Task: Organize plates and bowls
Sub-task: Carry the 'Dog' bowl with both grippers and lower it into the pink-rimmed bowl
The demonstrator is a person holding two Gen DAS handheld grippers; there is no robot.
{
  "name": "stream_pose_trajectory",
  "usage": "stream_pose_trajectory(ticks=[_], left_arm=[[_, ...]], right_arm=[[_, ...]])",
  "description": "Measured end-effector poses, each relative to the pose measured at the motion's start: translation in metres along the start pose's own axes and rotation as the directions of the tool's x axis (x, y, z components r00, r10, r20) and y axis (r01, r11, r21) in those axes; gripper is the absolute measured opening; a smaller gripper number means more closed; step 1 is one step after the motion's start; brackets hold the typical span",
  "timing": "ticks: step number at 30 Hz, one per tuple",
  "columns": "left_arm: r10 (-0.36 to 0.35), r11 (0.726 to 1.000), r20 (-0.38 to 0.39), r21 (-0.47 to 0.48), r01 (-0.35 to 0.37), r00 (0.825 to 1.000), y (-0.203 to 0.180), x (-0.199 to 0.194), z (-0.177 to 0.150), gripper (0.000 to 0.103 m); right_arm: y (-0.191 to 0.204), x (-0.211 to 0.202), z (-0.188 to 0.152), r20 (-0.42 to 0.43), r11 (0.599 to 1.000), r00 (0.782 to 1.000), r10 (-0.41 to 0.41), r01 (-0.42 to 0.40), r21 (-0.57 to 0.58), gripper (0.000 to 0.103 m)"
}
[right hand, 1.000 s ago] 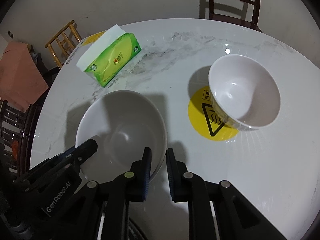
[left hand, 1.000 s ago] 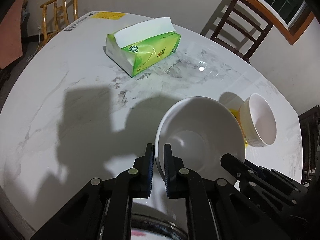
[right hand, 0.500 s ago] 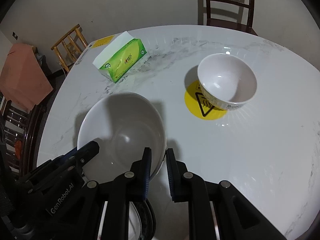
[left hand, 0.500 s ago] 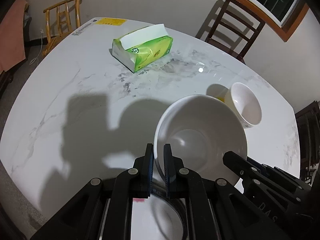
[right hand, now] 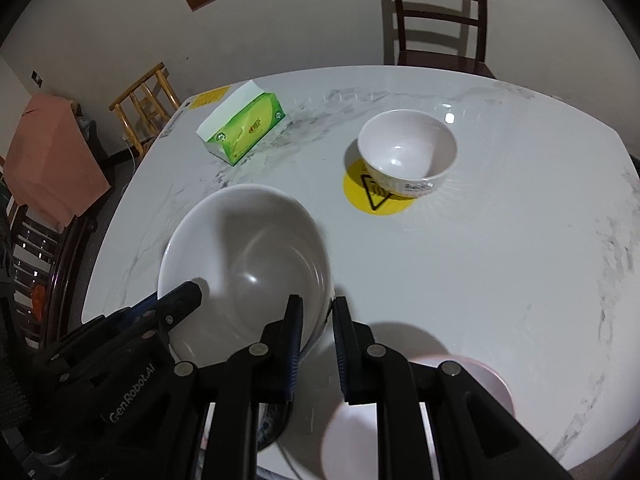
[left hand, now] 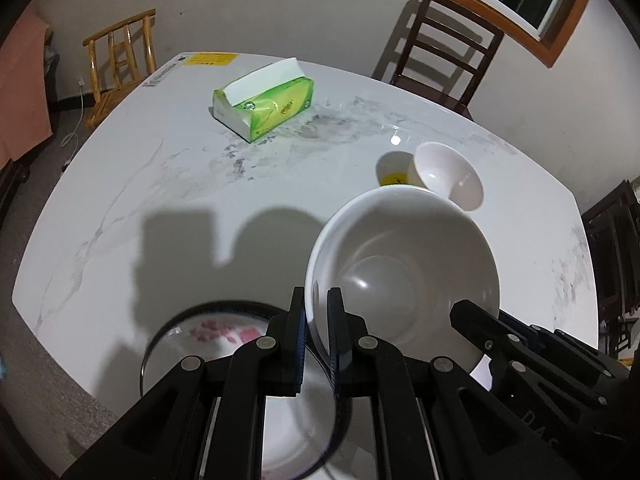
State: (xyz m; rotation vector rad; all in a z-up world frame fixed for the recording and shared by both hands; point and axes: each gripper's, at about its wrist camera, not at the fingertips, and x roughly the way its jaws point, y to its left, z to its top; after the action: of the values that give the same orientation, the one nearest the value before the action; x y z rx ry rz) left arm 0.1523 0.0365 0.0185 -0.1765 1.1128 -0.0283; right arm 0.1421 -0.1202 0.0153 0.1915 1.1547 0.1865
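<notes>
Both grippers hold one large white bowl (left hand: 404, 276) above the table; it also shows in the right wrist view (right hand: 244, 264). My left gripper (left hand: 316, 320) is shut on its near left rim. My right gripper (right hand: 316, 324) is shut on its near right rim. Below the bowl stands a dark-rimmed plate with pink flowers (left hand: 224, 328), partly hidden by my fingers. A smaller white bowl (right hand: 408, 152) stands on a yellow warning sticker (right hand: 376, 196) farther back. A pale pink dish (right hand: 484, 380) lies under my right gripper at the table's near edge.
A green tissue pack (left hand: 264, 104) lies at the back of the white marble table (right hand: 500, 260). A dark wooden chair (right hand: 436, 12) stands behind the table and a light wooden chair (left hand: 120, 60) at the back left.
Both grippers have lifted the large bowl and pulled it back toward me. The flowered plate and the pink dish have come into view beneath.
</notes>
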Motion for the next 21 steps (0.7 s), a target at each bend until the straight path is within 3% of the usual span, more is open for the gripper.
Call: stream_pose_trajectory(ticks=[15, 21], left_arm=[[-0.009, 0.997, -0.004, 0.082, 0.009, 1.000, -0.070, -0.033, -0.055, 0.007], [-0.012, 0.994, -0.028, 0.109, 0.015, 1.000, -0.096, -0.029, -0.079, 0.007]], right_arm=[[-0.061, -0.055, -0.057, 0.011, 0.999, 0.999, -0.030, 0.030, 0.034, 0.016], [-0.086, -0.057, -0.077, -0.025, 0.998, 0.999, -0.048, 0.049, 0.043, 0.016]])
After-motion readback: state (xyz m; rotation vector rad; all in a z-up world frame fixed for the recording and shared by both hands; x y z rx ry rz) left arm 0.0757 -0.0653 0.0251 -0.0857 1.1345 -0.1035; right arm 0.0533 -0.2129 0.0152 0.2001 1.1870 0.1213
